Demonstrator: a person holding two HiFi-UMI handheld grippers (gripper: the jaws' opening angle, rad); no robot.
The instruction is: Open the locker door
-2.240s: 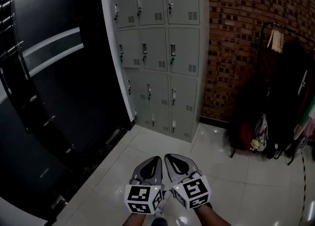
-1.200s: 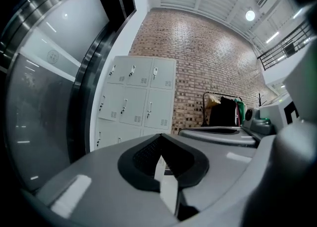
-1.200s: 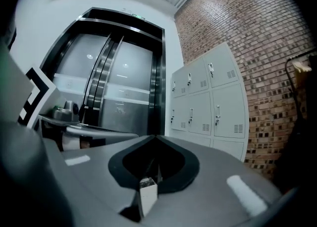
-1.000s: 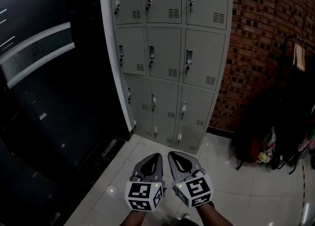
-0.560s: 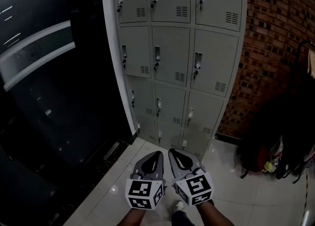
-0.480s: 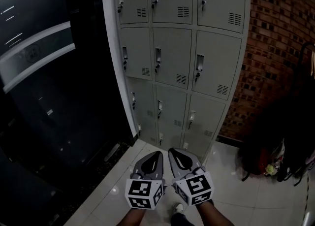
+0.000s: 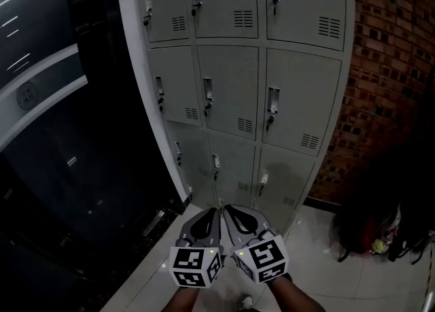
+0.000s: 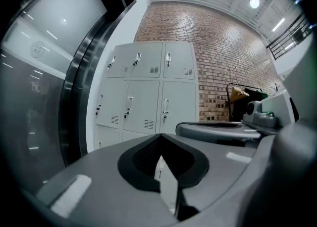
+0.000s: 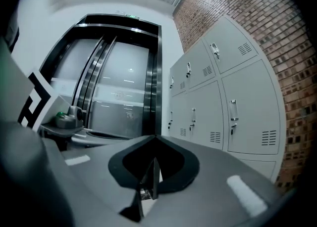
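Observation:
A grey metal locker cabinet (image 7: pixel 231 86) stands against the wall, with all its doors closed. Each door has a small metal handle, like the handle (image 7: pixel 272 103) on the middle-row right door. My left gripper (image 7: pixel 212 213) and right gripper (image 7: pixel 228 209) are held low and side by side, short of the bottom lockers and touching nothing. Both are shut and empty. In the left gripper view the gripper (image 8: pixel 159 137) points at the lockers (image 8: pixel 143 92). In the right gripper view the lockers (image 9: pixel 223 97) lie to the right of the gripper (image 9: pixel 155 139).
Dark glossy lift doors (image 7: pixel 47 134) fill the left, beside a white pillar (image 7: pixel 139 100). A brick wall (image 7: pixel 387 66) runs right of the cabinet. Bags (image 7: pixel 380 229) sit on the white tile floor (image 7: pixel 326 283) at the right. A person's forearms show below.
The lockers have grown larger and nearer in the head view as the person came closer. Both grippers stay shut, side by side, in the same pose.

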